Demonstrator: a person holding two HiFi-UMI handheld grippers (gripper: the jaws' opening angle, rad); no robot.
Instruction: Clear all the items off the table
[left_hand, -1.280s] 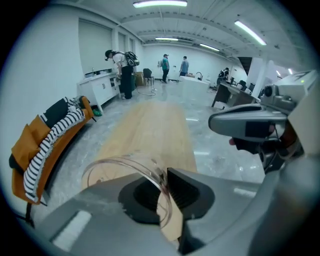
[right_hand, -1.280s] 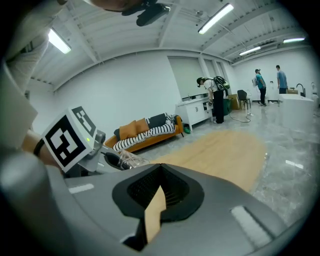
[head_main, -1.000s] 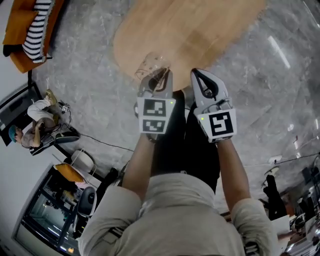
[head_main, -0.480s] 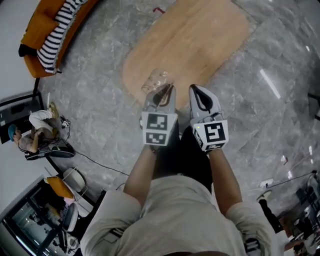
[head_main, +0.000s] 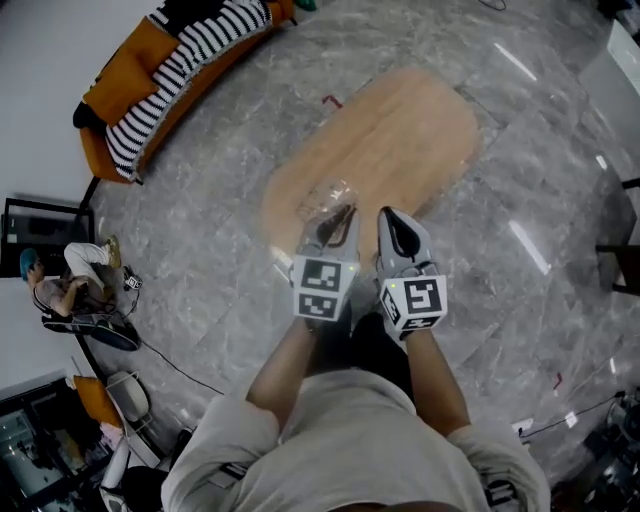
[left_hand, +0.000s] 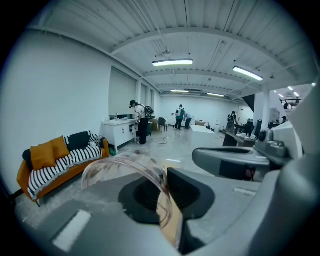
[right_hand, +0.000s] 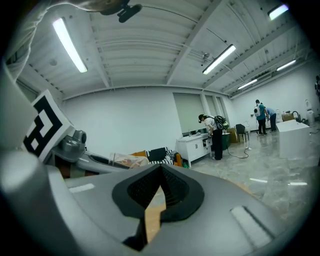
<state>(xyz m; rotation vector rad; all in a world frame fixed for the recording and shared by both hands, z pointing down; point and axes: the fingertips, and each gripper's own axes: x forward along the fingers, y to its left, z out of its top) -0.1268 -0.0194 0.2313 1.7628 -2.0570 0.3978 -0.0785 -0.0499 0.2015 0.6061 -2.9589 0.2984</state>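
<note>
Left gripper (head_main: 333, 222) clamped on clear cup (head_main: 320, 195): rim wall pinched between the 2 fingers, body jutting past fingertips. Right gripper (head_main: 393, 222) closed, nothing between fingers. Wooden table (head_main: 400, 130) beyond fingertips. Keep pinch firm, cup level, no squeezing harder.

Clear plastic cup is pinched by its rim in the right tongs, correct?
Not quite. The clear plastic cup is pinched by its rim in the left tongs, as the left gripper view shows. The right tongs are shut on nothing.

head: steeply down | gripper views: level, forward | shared: sofa (head_main: 135, 75)
</note>
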